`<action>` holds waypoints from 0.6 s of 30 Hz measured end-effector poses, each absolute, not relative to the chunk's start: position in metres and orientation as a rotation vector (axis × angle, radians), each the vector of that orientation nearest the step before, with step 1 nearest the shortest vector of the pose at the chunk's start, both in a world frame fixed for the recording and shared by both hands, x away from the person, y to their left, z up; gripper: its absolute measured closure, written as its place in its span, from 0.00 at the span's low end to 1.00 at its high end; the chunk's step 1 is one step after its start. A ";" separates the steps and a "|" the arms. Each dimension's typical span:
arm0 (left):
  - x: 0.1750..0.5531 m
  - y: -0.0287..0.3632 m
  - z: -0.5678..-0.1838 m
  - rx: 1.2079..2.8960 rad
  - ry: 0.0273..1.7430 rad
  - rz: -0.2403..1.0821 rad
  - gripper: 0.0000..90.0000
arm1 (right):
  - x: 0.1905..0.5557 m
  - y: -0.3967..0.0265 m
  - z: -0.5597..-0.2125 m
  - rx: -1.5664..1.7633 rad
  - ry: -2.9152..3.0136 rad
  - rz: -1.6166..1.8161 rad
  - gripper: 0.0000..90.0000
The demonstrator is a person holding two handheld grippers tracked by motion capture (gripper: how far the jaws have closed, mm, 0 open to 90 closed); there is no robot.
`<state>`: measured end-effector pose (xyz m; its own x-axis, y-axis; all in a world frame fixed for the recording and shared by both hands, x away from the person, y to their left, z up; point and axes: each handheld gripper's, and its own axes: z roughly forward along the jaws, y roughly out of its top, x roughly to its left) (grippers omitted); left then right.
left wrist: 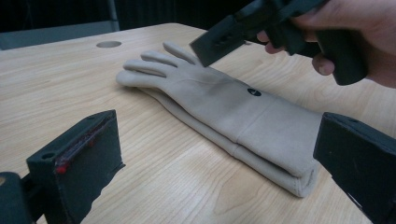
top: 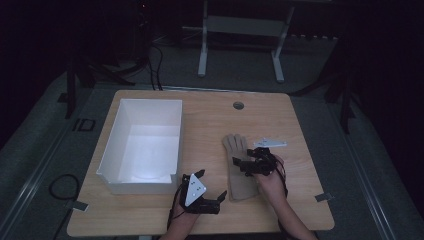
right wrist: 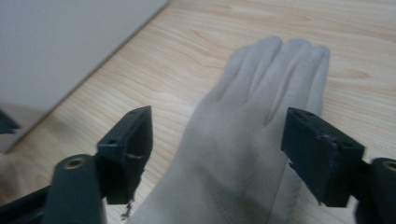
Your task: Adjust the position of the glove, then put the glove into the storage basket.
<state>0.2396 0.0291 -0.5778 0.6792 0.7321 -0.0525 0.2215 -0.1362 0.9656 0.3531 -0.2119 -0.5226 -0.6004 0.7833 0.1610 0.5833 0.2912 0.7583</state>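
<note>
Dark room surrounds a wooden table; from above, a white box sits at 9 o'clock of the beige glove. The left gripper is spread wide, facing the cuff. The right gripper, also released, straddles the palm; probably it should descend squarely before pinching both layers.

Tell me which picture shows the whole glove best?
The left gripper view: the glove lies there whole and close, from fingers to cuff, looking like two stacked layers. The high view shows it small and partly under the right gripper. The right gripper view shows just its palm and fingers, blurry, between open jaws.
</note>
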 end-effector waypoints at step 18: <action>0.250 0.006 -0.564 1.914 0.638 0.283 0.03 | 0.374 -0.255 -0.501 1.065 2.387 1.244 0.18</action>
